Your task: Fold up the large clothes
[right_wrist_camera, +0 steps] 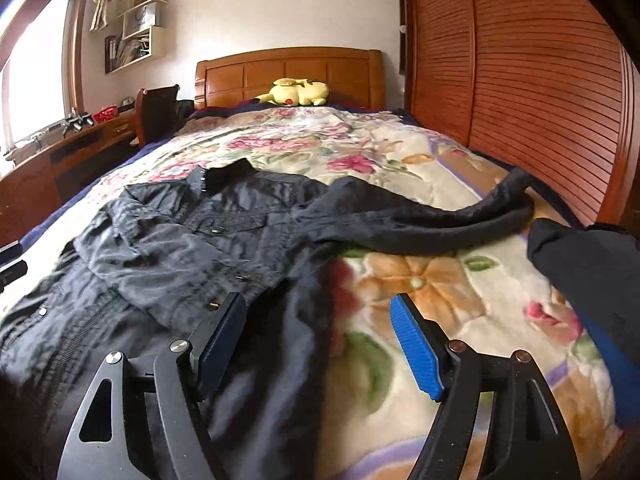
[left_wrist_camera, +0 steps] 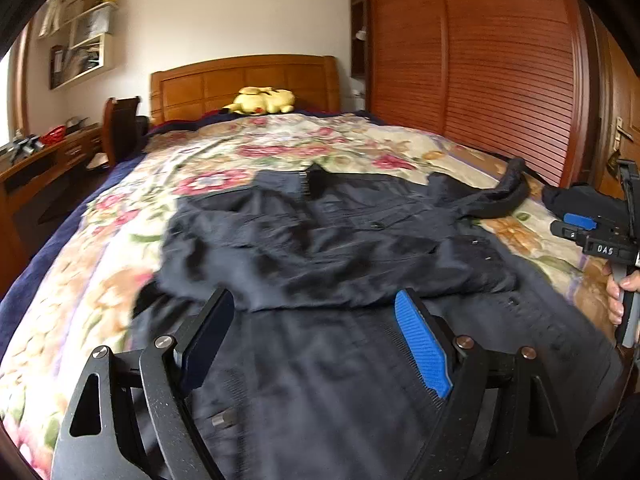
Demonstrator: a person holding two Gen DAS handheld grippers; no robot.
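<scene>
The dark jacket [left_wrist_camera: 320, 240] lies spread front-up on the floral bedspread [left_wrist_camera: 120, 280], collar toward the headboard [left_wrist_camera: 244, 80] at the top of the frame, so I can work its sides from the foot of the bed. In the left wrist view it fills the centre and lower half. One side has been laid over the chest, its edge running across the middle of the frame just beyond my left fingers [left_wrist_camera: 316, 332]. They stand wide apart over the lower body of the jacket with nothing between them but the cloth below; I judge I hold them clear so as not to drag the fold.

In the right wrist view the jacket takes up the left and centre, and its other sleeve [right_wrist_camera: 440, 220] trails out toward the right edge, ending in a ribbed cuff [right_wrist_camera: 516, 188] near the slatted wardrobe [right_wrist_camera: 540, 100]. That sleeve is not yet folded in, which is likely my next job. My right fingers [right_wrist_camera: 318, 336] are apart too, gripping nothing, straddling the jacket's side hem where it meets the bedspread. A second dark garment [right_wrist_camera: 580, 272] sits at the right edge, apart from the jacket, probably waiting its turn. A yellow plush toy [right_wrist_camera: 300, 94] rests by the headboard, well away.
</scene>
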